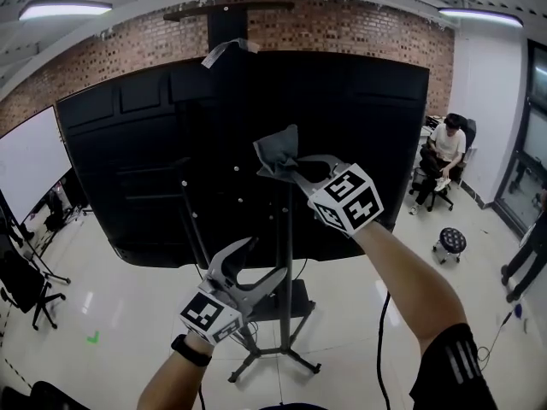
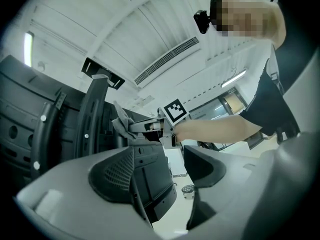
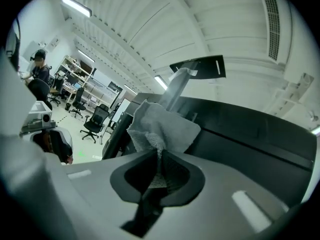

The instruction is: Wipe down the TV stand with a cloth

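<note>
The right gripper (image 1: 288, 169) is clenched on a crumpled grey cloth (image 1: 275, 154), held up before the black back of the television (image 1: 145, 161) and in line with the TV stand (image 1: 287, 246) post. Lower and nearer, the left gripper (image 1: 256, 263) hangs with its jaws apart and nothing between them.

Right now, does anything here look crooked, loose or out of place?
Only one thing: a pale strip at the top of the pole, above the TV, hangs tilted, like loose tape or a tag; I can't tell which. The cloth sits pinched in the right gripper; nothing looks spilled or broken.
</note>
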A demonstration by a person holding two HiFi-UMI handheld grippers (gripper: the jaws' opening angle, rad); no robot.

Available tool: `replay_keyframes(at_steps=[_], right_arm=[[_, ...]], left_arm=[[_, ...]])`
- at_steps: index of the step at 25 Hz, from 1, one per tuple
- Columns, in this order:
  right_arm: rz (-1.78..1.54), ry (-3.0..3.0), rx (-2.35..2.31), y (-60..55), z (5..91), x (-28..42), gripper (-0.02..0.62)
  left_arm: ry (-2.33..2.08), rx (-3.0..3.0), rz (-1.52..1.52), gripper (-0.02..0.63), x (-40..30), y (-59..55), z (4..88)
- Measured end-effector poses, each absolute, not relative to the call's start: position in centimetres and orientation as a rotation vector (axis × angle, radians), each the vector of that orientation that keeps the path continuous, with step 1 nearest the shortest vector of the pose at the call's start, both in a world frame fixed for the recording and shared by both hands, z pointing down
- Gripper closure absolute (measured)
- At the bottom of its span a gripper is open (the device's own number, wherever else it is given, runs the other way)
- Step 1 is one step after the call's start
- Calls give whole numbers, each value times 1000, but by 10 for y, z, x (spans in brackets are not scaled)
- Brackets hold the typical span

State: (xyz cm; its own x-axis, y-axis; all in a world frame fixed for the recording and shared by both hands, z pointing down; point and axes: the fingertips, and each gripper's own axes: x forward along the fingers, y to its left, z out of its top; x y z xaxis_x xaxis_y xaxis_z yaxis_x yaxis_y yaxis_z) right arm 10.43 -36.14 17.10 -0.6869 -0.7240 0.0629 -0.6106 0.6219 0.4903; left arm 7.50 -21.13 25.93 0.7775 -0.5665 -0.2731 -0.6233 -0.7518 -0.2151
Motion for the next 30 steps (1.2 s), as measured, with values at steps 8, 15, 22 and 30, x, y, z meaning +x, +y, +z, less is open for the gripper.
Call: replay_keyframes(at_steps=[8, 15, 22, 30], right_arm=[[-623, -2584, 1067, -371, 205, 114, 569], [-515, -2563, 1025, -379, 271, 118, 569], [-390, -2561, 977, -379, 333, 119, 569], [-252, -2561, 916, -375, 399, 115, 569]], left_arm=[[977, -2705, 242, 272, 83, -224, 285], [988, -2775, 234, 272, 90, -233, 318], [1001, -2822, 202, 272, 90, -241, 347], [1026, -2881, 108, 272, 83, -246, 402]])
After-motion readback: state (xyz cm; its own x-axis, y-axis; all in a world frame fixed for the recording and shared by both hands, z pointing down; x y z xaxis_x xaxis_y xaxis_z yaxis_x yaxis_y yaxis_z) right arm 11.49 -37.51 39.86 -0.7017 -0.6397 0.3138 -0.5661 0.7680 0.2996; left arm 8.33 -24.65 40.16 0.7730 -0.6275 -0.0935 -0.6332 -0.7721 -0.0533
